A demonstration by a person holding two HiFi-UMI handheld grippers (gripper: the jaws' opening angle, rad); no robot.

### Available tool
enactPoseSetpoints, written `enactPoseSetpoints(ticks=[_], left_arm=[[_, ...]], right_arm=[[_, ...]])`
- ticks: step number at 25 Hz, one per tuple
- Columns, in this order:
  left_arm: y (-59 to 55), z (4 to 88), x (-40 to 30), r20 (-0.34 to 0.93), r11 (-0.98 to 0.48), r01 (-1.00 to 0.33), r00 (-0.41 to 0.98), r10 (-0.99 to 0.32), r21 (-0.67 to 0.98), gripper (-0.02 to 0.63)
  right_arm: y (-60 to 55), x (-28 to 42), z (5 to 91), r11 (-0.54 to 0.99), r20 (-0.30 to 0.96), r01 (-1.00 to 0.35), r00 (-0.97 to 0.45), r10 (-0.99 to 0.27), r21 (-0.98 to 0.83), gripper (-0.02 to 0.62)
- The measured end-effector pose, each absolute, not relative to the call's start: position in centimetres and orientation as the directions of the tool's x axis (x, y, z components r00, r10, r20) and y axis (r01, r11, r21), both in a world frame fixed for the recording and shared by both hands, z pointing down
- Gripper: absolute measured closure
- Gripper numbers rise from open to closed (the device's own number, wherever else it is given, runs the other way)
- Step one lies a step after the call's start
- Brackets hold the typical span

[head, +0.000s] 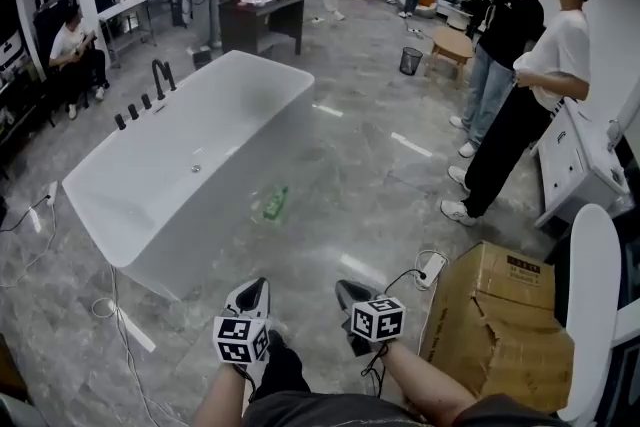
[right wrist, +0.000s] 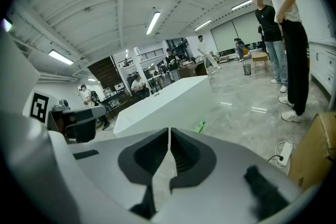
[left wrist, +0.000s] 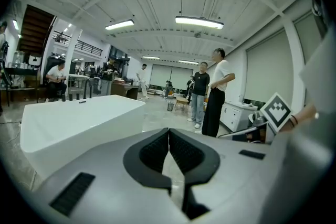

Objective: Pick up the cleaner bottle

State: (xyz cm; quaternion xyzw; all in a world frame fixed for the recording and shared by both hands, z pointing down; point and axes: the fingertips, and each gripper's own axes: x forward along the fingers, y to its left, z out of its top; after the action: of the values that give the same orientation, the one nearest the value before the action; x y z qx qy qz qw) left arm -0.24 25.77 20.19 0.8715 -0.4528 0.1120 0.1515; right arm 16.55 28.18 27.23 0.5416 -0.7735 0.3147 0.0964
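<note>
A green cleaner bottle (head: 275, 204) lies on the grey floor beside the white bathtub (head: 160, 177). In the right gripper view the bottle (right wrist: 200, 127) shows small, well ahead of the jaws. My left gripper (head: 253, 293) and right gripper (head: 349, 292) are held side by side low in the head view, well short of the bottle. The left gripper (left wrist: 168, 130) is shut with nothing between its pads. The right gripper (right wrist: 169, 130) is likewise shut and empty. The bottle is hidden in the left gripper view.
A cardboard box (head: 500, 323) stands at the right, with a power strip (head: 431, 268) and cable on the floor beside it. Two people (head: 520, 85) stand at the right near a white cabinet (head: 575, 167). More cables (head: 115, 315) trail left of the tub.
</note>
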Motion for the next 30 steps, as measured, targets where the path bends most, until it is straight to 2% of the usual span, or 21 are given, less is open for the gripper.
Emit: enactPoseSetpoints(ticks=[17, 22, 30], left_arm=[[8.9, 22.0, -9.5, 0.377, -0.505, -0.825, 0.565, -0.734, 0.252, 0.593], [7.0, 24.0, -11.1, 0.401, -0.466, -0.824, 0.564, -0.722, 0.322, 0.592], [4.3, 25.0, -11.5, 0.413, -0.452, -0.830, 0.556, -0.721, 0.328, 0.593]], right_arm=[[12.4, 14.0, 27.5, -0.053, 0.560, -0.906, -0.213, -0.800, -0.421, 0.569], [11.8, 13.8, 29.0, -0.076, 0.605, -0.923, -0.183, -0.775, -0.377, 0.569], [8.6, 14.2, 30.3, -0.073, 0.626, -0.930, -0.182, -0.758, -0.360, 0.569]])
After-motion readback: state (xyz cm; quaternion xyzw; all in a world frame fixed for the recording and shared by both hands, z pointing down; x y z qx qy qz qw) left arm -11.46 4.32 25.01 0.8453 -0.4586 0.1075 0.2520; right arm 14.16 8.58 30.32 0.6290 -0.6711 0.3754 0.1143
